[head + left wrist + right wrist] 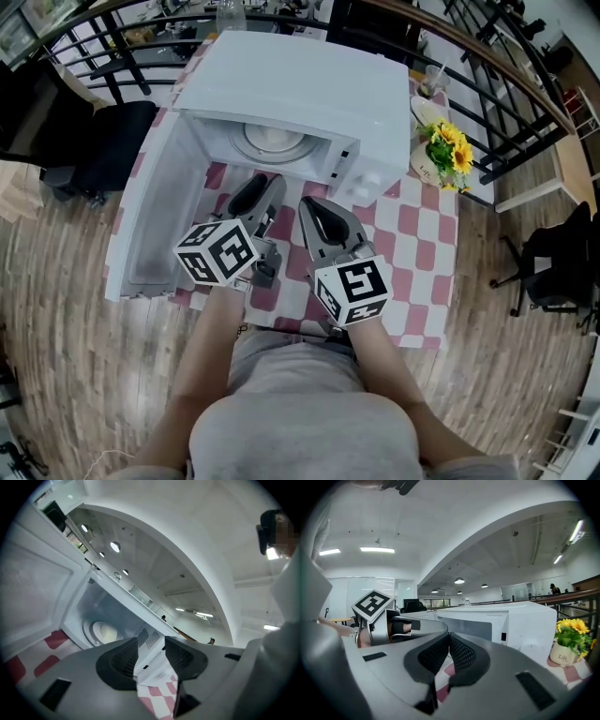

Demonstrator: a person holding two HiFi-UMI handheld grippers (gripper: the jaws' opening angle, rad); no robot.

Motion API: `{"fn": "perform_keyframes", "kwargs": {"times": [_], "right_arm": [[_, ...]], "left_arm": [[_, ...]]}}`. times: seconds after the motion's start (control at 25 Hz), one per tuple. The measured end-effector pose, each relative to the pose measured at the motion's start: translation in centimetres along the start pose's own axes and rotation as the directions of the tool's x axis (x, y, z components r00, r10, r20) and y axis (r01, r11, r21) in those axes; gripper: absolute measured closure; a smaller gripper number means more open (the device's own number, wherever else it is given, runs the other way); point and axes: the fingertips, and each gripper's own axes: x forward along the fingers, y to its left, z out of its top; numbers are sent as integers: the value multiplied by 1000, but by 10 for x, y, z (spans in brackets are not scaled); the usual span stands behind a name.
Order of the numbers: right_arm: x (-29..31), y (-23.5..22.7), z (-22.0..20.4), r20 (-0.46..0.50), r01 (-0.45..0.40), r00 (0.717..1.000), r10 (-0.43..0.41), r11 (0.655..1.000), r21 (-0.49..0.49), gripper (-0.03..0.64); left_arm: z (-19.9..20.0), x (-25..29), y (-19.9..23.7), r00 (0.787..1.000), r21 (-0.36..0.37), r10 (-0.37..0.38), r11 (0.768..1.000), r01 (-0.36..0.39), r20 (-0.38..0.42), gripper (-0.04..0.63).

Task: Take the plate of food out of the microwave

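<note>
The white microwave (309, 84) stands on a red-and-white checked tablecloth (412, 244), and its door (155, 202) is swung open to the left. Inside, a pale plate of food (275, 141) lies on the turntable; the same plate (107, 632) shows in the left gripper view. My left gripper (261, 186) hovers just in front of the opening. Its jaws (151, 651) stand open, and nothing is between them. My right gripper (314, 208) is beside it, in front of the control panel. There the pads are pressed together (449, 644) and hold nothing.
A pot of yellow flowers (448, 150) and a glass (432, 80) stand on the table right of the microwave. The open door reaches past the table's left edge. A black chair (112, 141) is at the left, and a dark railing (506, 103) curves behind the table.
</note>
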Motion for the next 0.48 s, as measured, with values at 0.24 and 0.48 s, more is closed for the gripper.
{"fn": "perform_keyframes", "kwargs": {"times": [0.24, 0.48], "right_arm": [[8, -15, -7, -12, 28, 1000, -28, 999, 32, 592], [19, -22, -17, -31, 39, 999, -38, 997, 63, 592]], "left_arm": [[-6, 17, 20, 999, -223, -38, 974, 43, 23, 346], [-11, 32, 47, 1000, -325, -5, 946, 11, 18, 354]]}}
